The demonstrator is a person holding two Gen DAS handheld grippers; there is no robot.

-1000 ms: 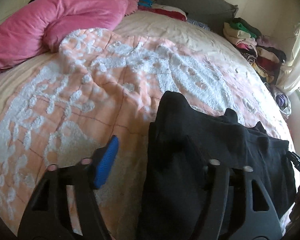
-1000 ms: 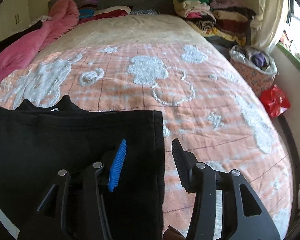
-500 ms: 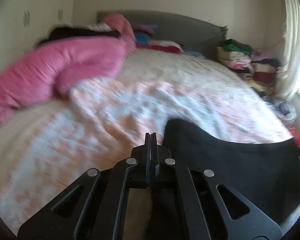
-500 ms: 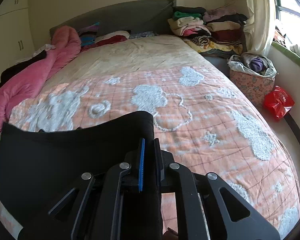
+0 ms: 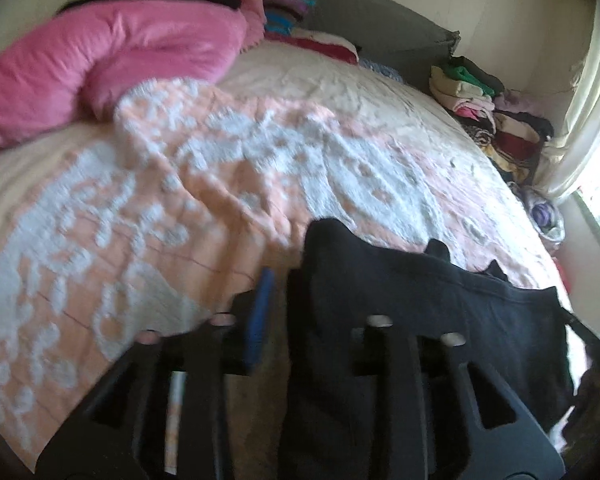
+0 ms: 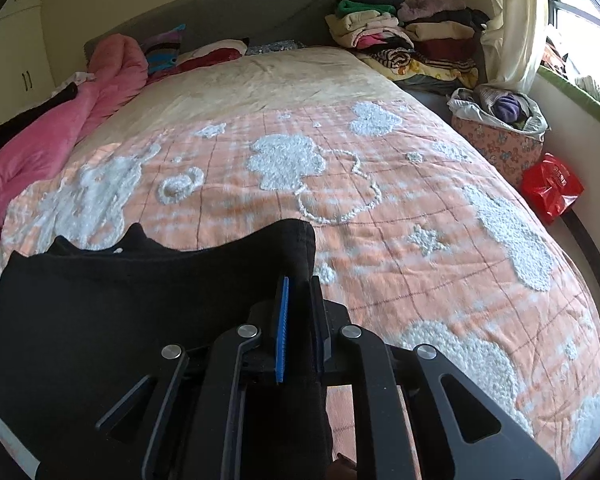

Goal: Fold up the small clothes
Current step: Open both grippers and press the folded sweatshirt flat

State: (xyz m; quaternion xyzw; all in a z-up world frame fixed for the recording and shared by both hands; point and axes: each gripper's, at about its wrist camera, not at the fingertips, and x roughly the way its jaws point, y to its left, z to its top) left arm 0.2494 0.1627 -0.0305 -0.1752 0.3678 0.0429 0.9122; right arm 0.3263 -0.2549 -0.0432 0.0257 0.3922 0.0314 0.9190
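A small black garment (image 5: 440, 312) lies at the near edge of the bed on the peach and white blanket (image 5: 180, 208). In the left wrist view my left gripper (image 5: 312, 320) is open, its blue-padded finger left of the garment's edge and its right finger over the black cloth. In the right wrist view my right gripper (image 6: 298, 320) is shut on the garment's (image 6: 140, 300) right corner, which is lifted a little off the blanket (image 6: 420, 220).
A pink quilt (image 5: 100, 60) lies along the bed's left side. Stacked folded clothes (image 6: 400, 36) sit at the far right by the headboard. A floral box (image 6: 496, 144) and a red bag (image 6: 552, 188) stand on the floor right of the bed.
My left gripper was open, shut on the garment's left edge and lifted it, and has now opened again and dropped back down. My right gripper closed on the right corner and still holds it.
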